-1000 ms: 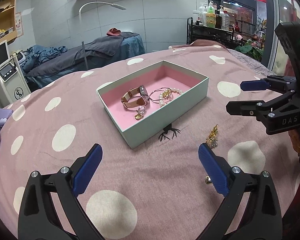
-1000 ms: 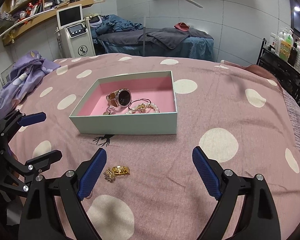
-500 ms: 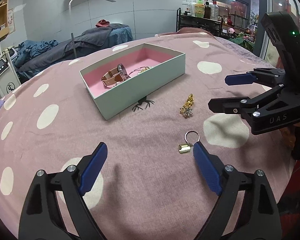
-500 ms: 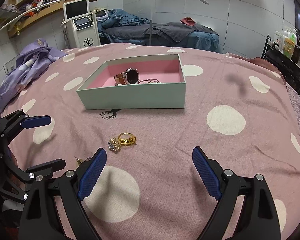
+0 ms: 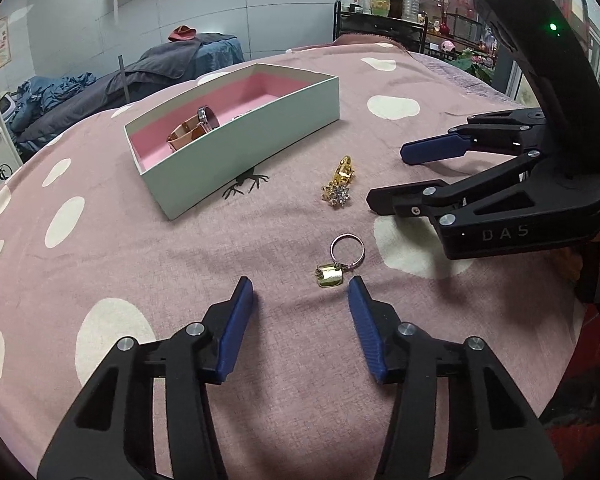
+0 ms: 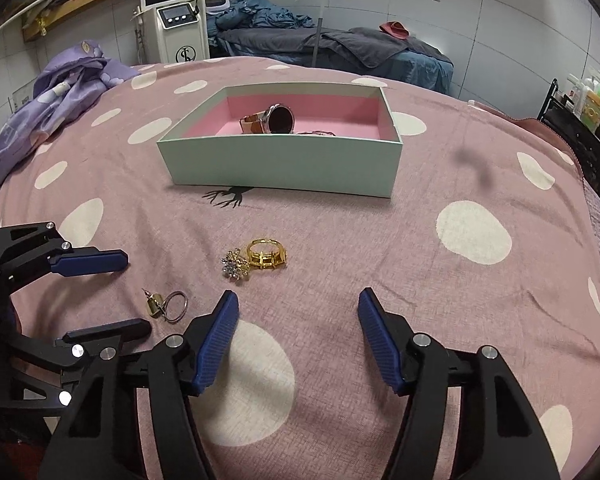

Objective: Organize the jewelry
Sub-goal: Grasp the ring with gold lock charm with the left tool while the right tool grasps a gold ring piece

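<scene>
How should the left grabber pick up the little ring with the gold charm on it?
Probably by the gold charm, the chunkiest part; the thin ring with the gold charm lies flat on the cloth, so its hoop is hard to pinch. Come from above, the left gripper straddling the charm; its jaws are closing, nothing between them yet.

A mint-green box (image 6: 284,168) with a pink lining sits open mid-bedspread, holding a tan-strapped watch (image 6: 274,119) standing on edge. Nearer the front edge lie a gold ring with a crystal flower (image 6: 256,261) and, just beside it, a silver ring with a gold charm (image 5: 340,262), both flat.
</scene>
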The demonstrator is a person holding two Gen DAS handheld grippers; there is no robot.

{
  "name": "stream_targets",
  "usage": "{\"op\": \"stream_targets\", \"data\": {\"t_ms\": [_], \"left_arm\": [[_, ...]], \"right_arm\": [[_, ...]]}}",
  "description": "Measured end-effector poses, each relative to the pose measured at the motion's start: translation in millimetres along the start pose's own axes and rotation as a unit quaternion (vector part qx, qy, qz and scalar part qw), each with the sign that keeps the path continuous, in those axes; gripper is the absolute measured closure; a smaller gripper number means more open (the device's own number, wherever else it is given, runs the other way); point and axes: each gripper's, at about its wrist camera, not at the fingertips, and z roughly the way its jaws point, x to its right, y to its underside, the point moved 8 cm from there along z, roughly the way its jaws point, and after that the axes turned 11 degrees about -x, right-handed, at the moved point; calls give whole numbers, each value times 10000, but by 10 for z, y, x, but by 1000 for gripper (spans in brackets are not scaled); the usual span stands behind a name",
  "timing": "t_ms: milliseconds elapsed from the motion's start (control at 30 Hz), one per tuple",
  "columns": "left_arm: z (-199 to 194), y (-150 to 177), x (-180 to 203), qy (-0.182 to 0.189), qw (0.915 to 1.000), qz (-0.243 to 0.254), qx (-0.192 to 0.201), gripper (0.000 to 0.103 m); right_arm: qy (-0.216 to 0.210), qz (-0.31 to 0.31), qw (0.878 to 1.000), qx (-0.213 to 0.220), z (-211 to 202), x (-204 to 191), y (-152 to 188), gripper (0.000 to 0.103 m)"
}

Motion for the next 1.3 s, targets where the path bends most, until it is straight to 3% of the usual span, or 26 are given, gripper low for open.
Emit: {"op": "stream_targets", "data": {"t_ms": [533,667,800,900,1300], "left_arm": [[106,-144,48,204,9997,109,81,79],[94,-132,94,181,9997,167,75,88],[94,-129,101,188,9997,156,74,88],[84,-115,90,253,9996,112,61,88],[37,-89,15,461,9989,-104,50,88]], "right_arm": [[-94,-384,9991,-133,139,-72,-201,52],[-170,-478,9986,-140,158,-121,-240,62],[-258,-635,9975,-146,159,-207,-245,82],[-296,-655,9973,-151,151,-228,-237,90],[-407,-416,9982,-123,100,-190,-197,94]]}}
